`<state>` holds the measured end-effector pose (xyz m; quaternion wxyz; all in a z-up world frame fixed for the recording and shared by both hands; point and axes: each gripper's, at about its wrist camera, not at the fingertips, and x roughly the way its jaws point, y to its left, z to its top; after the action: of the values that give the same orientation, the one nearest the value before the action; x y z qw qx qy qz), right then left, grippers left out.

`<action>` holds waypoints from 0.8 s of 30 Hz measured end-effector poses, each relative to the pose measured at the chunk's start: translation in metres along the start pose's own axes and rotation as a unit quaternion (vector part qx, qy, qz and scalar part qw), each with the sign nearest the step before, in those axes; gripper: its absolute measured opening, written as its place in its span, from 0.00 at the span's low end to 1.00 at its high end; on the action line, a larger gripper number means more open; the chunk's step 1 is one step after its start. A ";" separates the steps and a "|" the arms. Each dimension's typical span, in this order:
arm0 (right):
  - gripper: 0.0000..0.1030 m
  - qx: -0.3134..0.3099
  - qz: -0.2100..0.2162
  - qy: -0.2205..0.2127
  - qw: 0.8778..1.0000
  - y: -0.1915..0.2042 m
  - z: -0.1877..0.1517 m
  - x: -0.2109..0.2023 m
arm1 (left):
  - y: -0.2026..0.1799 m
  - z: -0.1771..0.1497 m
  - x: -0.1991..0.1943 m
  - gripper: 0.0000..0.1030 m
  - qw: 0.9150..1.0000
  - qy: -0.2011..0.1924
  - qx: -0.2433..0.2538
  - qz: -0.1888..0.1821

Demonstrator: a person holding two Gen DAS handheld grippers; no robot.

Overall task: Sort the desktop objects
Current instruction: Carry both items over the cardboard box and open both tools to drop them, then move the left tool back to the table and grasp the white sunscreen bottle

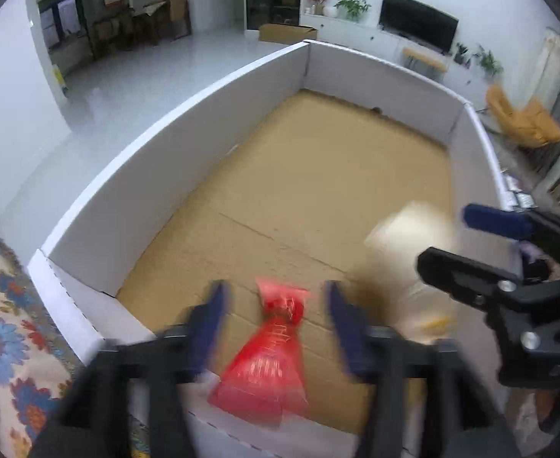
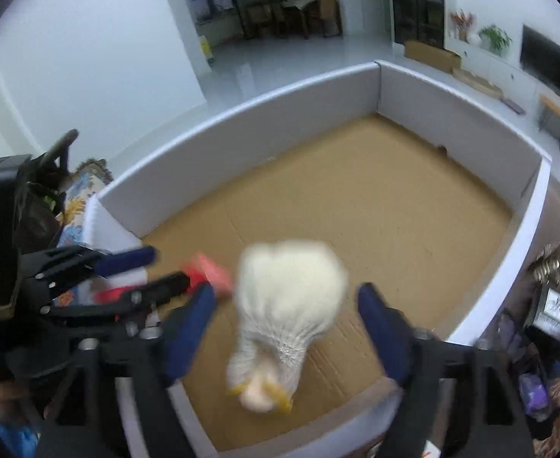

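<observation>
Between wide left gripper (image 1: 276,305) fingers – red bag (image 1: 268,358); right gripper (image 2: 285,305) wide around white bag (image 2: 287,297)

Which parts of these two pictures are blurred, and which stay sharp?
Left wrist view: the red plastic bag and left claw smear with motion; the white-walled cardboard box stays sharp. Right wrist view: the white knitted pouch is blurred, the room behind clear.

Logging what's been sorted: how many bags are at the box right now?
2: a red plastic bag between the left gripper's open fingers, a white mesh bag between the right gripper's.
</observation>
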<state>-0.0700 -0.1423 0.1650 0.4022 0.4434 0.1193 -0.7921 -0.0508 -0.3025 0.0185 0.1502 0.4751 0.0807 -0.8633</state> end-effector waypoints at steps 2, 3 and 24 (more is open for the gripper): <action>0.79 0.011 0.004 -0.019 1.000 -0.005 -0.004 -0.008 | -0.006 -0.004 -0.004 0.72 1.000 -0.025 0.005 0.008; 0.80 0.018 0.010 -0.031 0.999 -0.009 -0.007 -0.016 | -0.008 -0.006 -0.007 0.72 0.999 -0.034 0.005 0.003; 1.00 0.122 -0.192 -0.023 0.974 -0.187 -0.309 -0.160 | -0.225 -0.142 -0.039 0.96 0.984 -0.008 0.113 -0.134</action>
<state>0.0236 0.2320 0.0828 0.1881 0.4399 0.0957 -0.8729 0.0064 -0.0437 -0.0258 -0.0209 0.4667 0.0443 -0.8831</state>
